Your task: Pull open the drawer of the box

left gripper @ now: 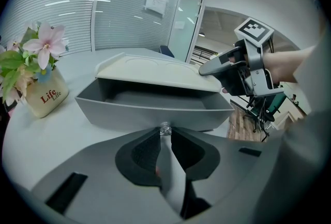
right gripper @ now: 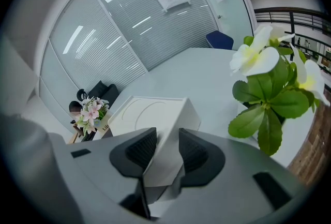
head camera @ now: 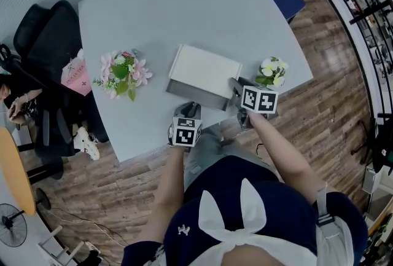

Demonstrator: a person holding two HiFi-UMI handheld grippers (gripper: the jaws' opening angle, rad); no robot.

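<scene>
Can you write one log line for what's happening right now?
drawer: open | left gripper: shut on knob | right gripper: shut on box, at its corner

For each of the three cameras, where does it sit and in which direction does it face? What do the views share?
Head view: on the person's head, looking steeply down at the table; forearms, left gripper and right gripper show.
Left gripper view: on the left gripper, looking along jaws shut on the drawer knob; the right gripper shows.
Right gripper view: on the right gripper, looking along jaws clamped on the white box.
Shared: white box and pink flowers.
</scene>
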